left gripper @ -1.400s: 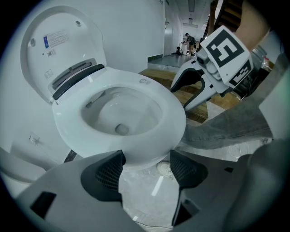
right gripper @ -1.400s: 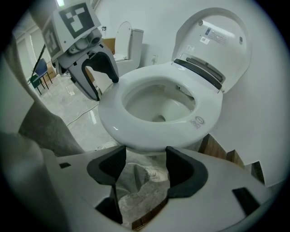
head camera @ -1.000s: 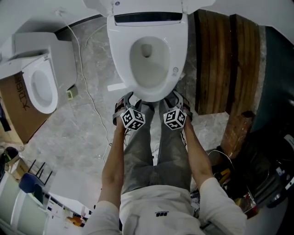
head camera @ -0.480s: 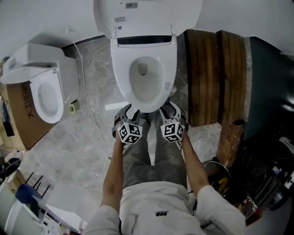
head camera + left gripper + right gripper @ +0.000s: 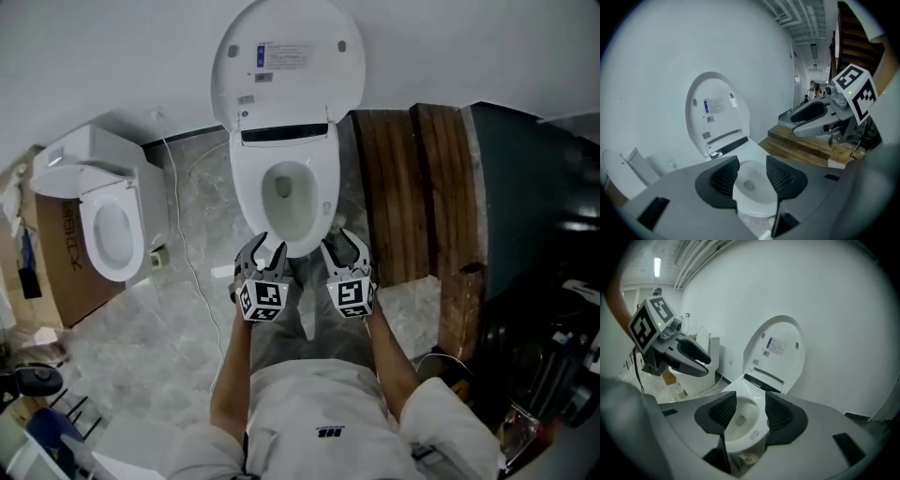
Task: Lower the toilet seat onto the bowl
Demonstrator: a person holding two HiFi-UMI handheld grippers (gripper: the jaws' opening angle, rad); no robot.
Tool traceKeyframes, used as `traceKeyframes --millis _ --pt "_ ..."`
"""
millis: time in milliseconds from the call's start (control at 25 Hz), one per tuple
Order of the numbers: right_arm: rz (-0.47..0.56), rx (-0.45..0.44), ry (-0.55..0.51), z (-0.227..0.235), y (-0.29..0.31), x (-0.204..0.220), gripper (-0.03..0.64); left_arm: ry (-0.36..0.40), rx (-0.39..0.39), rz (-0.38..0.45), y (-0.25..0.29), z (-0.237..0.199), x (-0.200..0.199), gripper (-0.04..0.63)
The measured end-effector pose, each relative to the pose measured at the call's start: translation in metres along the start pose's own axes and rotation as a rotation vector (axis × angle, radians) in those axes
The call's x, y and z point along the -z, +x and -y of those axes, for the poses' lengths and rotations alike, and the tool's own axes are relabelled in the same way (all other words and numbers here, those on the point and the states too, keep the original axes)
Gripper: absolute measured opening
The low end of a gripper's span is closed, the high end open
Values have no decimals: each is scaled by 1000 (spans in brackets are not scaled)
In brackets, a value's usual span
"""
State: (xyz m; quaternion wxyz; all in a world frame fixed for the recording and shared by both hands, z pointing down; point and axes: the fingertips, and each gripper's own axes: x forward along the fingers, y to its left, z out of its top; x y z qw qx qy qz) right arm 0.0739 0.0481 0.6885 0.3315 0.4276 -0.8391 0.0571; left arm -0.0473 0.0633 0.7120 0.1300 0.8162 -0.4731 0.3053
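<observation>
arms reach forward side by side; left tool [image 5: 265, 249] and right tool [image 5: 339, 244], jaws just narrowing, grip nothing.

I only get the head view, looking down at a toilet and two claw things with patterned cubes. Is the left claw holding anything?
Observer: No. In the left gripper view the left gripper has its jaws apart. They have just been closing, but nothing is between them; only the toilet shows beyond the gap.
Visitor: And the right one?
Observer: The same. In the right gripper view the right gripper has been closing its jaws with nothing between them.
Visitor: What lies past the wooden boards?
Observer: The left gripper view shows a long corridor with ceiling lights.
</observation>
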Motion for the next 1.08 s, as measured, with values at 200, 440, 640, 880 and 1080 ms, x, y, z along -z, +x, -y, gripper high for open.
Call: traceKeyframes --millis 200,440,640,880,1080 --pt "72 28 105 9 -45 -56 196 3 -46 129 -46 -15 -61 195" --pt "144 62 95 8 -83 -107 196 11 -57 215 -89 -26 -102 190" --pt "172 83 87 13 -105 -133 196 19 -64 258 -112 -32 -127 186" --pt "197 91 77 19 -117 -152 196 17 -89 296 -131 -38 -150 178" --pt "220 94 54 24 -114 -165 196 16 -100 303 -135 -42 -156 170"
